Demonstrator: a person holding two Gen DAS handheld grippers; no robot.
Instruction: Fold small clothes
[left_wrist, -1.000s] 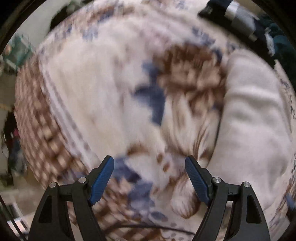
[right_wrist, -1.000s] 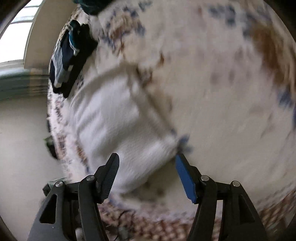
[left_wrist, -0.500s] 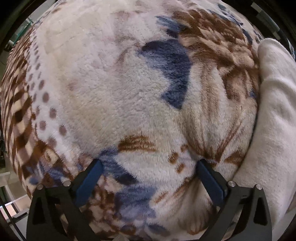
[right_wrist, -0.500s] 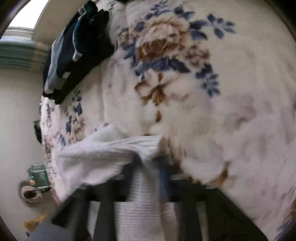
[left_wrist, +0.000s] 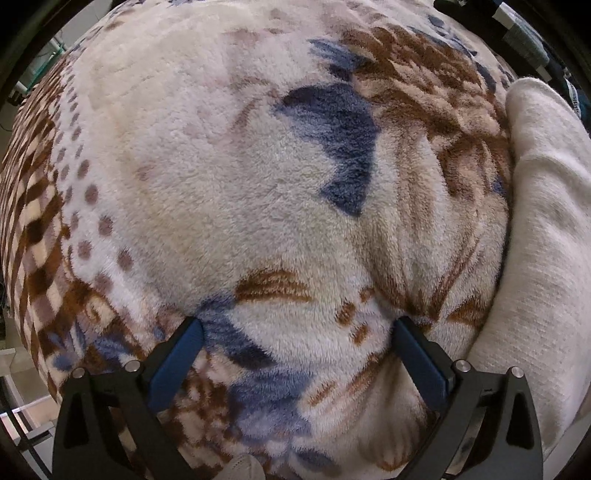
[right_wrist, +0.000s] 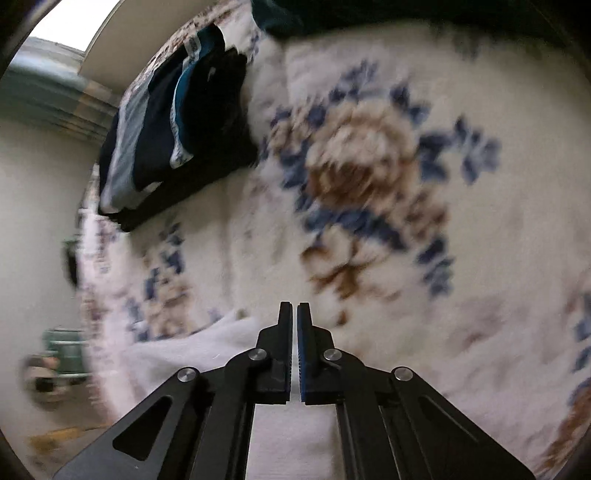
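The white cloth (left_wrist: 543, 236) runs off the right edge; motion blurs the blanket (right_wrist: 369, 177) and the room's left side.

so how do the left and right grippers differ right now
The left gripper is wide open, tips pressed into the floral blanket; the right gripper is closed, raised above the blanket. The left holds nothing; the right has white cloth beneath it, grip unclear. Both have black fingers.

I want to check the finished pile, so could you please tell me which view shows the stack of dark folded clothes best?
The right wrist view: the dark folded clothes lie stacked at upper left on the floral blanket, slightly blurred. The left wrist view catches only dark scraps at its top right edge.
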